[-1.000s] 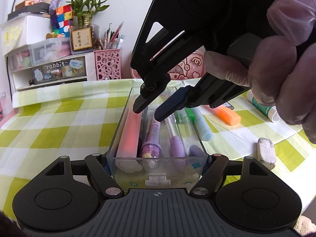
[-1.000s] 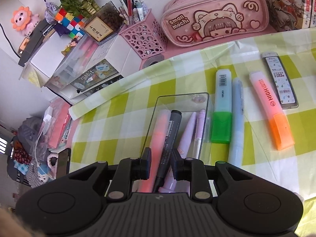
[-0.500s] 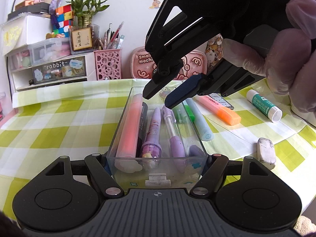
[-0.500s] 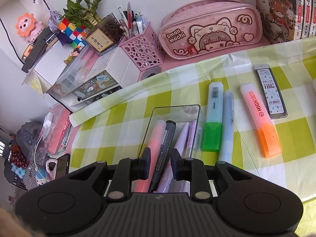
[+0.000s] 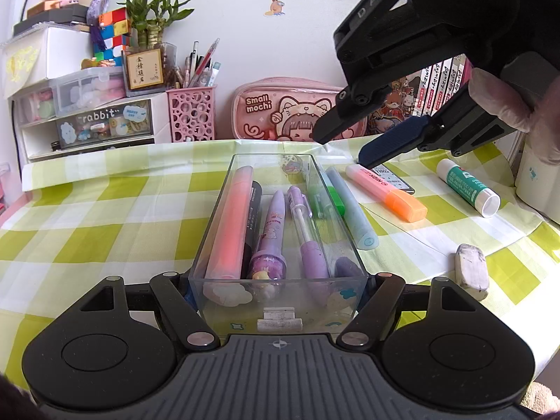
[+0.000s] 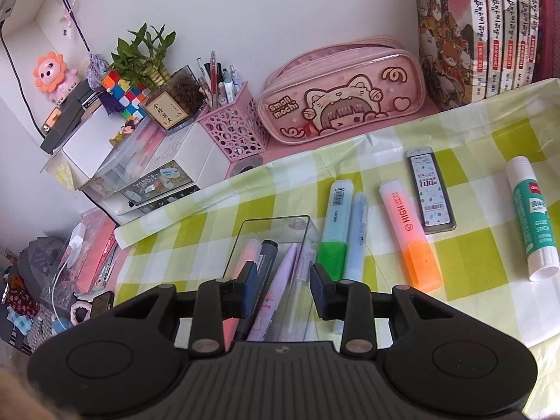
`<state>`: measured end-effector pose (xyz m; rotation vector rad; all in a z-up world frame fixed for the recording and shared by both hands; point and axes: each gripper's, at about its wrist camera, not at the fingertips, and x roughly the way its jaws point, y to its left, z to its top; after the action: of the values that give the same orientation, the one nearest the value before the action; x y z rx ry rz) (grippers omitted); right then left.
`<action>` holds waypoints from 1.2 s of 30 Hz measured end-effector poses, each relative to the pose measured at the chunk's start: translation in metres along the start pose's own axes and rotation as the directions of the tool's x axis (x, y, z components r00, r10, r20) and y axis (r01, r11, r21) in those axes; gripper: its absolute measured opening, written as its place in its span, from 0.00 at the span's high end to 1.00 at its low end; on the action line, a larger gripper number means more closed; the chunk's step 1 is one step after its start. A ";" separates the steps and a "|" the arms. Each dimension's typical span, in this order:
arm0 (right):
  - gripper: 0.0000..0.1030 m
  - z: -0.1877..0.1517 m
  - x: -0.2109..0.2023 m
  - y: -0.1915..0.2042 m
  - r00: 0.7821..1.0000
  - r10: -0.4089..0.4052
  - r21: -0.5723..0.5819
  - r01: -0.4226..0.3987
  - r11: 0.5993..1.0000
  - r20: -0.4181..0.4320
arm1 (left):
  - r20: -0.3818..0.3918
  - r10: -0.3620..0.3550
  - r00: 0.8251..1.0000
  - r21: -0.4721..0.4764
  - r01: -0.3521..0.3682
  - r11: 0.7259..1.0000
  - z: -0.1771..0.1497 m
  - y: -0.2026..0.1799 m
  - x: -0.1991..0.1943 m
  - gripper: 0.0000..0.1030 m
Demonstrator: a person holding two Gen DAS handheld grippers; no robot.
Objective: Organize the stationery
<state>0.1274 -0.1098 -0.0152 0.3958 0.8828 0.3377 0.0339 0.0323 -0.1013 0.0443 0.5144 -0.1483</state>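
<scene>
Surface: checked green cloth (image 5: 105, 217), desk clutter behind.
Tray: clear tray (image 5: 280, 281) with pens, clamped at near end by left gripper (image 5: 278, 288).
Right gripper (image 6: 281, 288): jaws apart, holding nothing, above tray.
Step (judged): between picks; next, orange highlighter (image 6: 409, 236) or green one (image 6: 334, 225).
Unclear: tray's near contents blurred.

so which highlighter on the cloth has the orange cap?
The pink-bodied highlighter, lying right of the pale blue highlighter, whose cap is green.
</scene>
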 end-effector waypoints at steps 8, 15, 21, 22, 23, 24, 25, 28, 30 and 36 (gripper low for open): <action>0.62 -0.003 0.000 -0.017 0.997 -0.060 -0.001 0.060 0.998 0.047 | 0.000 0.000 1.000 0.000 0.000 1.000 0.000 0.000 0.000 0.28; 0.62 -0.012 0.016 -0.023 0.995 -0.098 -0.061 0.100 0.993 0.036 | 0.000 0.000 1.000 0.000 0.000 1.000 0.000 0.000 0.000 0.28; 0.63 -0.018 0.029 -0.023 0.994 -0.111 -0.109 0.111 0.988 0.000 | 0.000 0.000 1.000 0.000 0.000 1.000 0.000 0.000 0.000 0.28; 0.63 -0.019 0.031 -0.022 0.993 -0.117 -0.121 0.115 0.986 -0.005 | 0.000 0.000 1.000 0.000 0.000 1.000 0.000 0.000 0.000 0.28; 0.64 -0.020 0.033 -0.021 0.992 -0.125 -0.137 0.122 0.983 -0.008 | 0.000 0.000 1.000 0.000 0.000 1.000 0.000 0.000 0.000 0.28; 0.68 -0.021 0.034 -0.020 0.991 -0.133 -0.153 0.130 0.980 -0.011 | 0.000 0.000 1.000 0.000 0.000 1.000 0.000 0.000 0.000 0.28; 0.70 -0.023 0.036 -0.018 0.989 -0.145 -0.172 0.141 0.975 -0.016 | 0.000 0.000 1.000 0.000 0.000 1.000 0.000 0.000 0.000 0.28; 0.77 -0.027 0.038 -0.015 0.986 -0.165 -0.221 0.157 0.962 -0.016 | 0.000 0.000 1.000 0.000 0.000 1.000 0.000 0.000 0.000 0.28; 0.77 -0.028 0.036 -0.014 0.984 -0.175 -0.247 0.166 0.955 -0.016 | 0.000 0.000 1.000 0.000 0.000 1.000 0.000 0.000 0.000 0.28; 0.78 -0.035 0.027 -0.014 0.982 -0.189 -0.279 0.174 0.945 -0.028 | 0.000 0.000 1.000 0.000 0.000 1.000 0.000 0.000 0.000 0.28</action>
<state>0.1172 -0.1039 -0.0597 0.0465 0.9037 0.2967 0.0339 0.0323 -0.1013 0.0441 0.5143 -0.1484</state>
